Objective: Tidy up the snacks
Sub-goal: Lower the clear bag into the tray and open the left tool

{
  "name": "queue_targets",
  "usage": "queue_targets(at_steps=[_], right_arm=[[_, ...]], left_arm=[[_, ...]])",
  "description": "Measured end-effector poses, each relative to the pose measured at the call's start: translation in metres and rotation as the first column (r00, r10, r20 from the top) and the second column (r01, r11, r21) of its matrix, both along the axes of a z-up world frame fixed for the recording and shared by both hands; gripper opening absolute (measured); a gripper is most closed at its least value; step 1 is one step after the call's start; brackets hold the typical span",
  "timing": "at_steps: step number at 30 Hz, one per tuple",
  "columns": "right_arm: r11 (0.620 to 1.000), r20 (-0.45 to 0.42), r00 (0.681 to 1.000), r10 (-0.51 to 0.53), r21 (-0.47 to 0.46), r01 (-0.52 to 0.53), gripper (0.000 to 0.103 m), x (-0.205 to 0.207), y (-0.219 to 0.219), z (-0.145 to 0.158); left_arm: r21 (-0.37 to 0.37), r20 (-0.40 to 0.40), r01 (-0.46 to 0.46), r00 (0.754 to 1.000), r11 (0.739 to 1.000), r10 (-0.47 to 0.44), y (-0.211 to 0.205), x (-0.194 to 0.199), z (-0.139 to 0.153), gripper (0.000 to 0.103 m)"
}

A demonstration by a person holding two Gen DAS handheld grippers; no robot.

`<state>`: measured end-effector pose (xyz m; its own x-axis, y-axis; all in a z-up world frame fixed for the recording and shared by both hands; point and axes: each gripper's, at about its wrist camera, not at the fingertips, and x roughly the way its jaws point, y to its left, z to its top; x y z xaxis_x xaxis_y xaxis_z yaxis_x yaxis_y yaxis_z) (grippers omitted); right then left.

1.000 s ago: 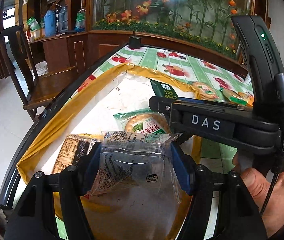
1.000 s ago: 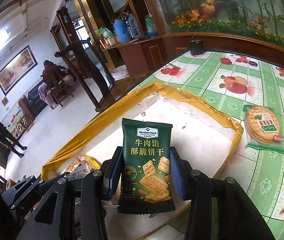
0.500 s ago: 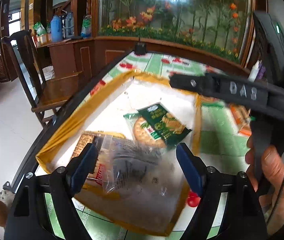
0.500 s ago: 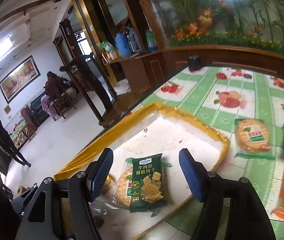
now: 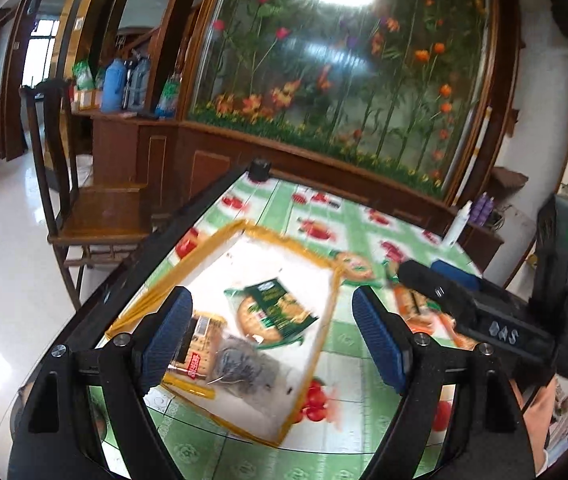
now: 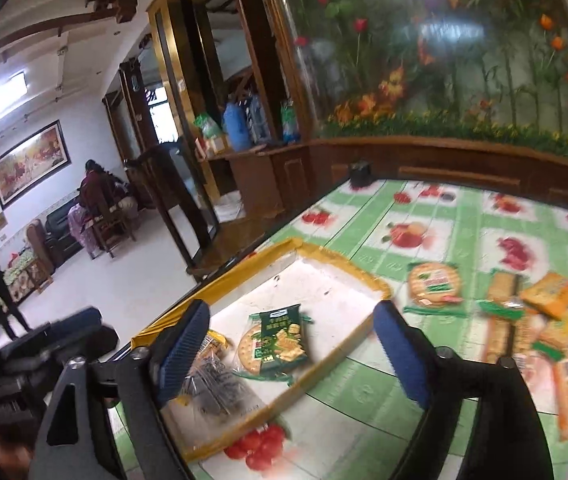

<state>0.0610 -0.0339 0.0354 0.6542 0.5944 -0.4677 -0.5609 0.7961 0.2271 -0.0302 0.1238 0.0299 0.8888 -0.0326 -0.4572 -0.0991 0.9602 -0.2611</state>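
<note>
A shallow white tray with a yellow rim (image 5: 296, 252) (image 6: 340, 264) lies on the green fruit-print tablecloth. In it are a dark green cracker pack (image 5: 279, 308) (image 6: 284, 338) on top of a round-cracker pack (image 6: 249, 354), a clear wrapped snack (image 5: 243, 366) (image 6: 211, 384) and an orange-brown pack (image 5: 199, 336). My left gripper (image 5: 271, 340) is open and empty, high above the tray. My right gripper (image 6: 292, 354) is open and empty above the tray too. The right gripper's body shows in the left wrist view (image 5: 496, 324).
Several loose snack packs (image 6: 532, 320) lie on the tablecloth to the right of the tray, with a round-cracker pack (image 6: 434, 284) nearest it. A wooden chair (image 5: 83, 200) stands at the table's left edge. A wooden cabinet with a flower display (image 5: 324, 80) backs the table.
Both grippers let go of their packs, the clear snack and the green cracker pack, which now lie in the tray. Both grippers have risen and pulled back, jaws wide open.
</note>
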Motion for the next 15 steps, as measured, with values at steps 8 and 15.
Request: queue_targets(at_steps=[8,15], right_arm=[[0.999,0.09,0.994,-0.054,0.008,0.053,0.098,-0.048,-0.033,0.025],[0.998,0.084,0.995,-0.048,0.034,0.045,0.098,-0.059,-0.035,0.027]], left_arm=[[-0.012,0.033,0.01,0.999,1.0,-0.009,0.002,-0.013,0.008,0.086],[-0.02,0.091,-0.006,0.996,1.0,0.007,0.005,-0.038,0.021,0.086]])
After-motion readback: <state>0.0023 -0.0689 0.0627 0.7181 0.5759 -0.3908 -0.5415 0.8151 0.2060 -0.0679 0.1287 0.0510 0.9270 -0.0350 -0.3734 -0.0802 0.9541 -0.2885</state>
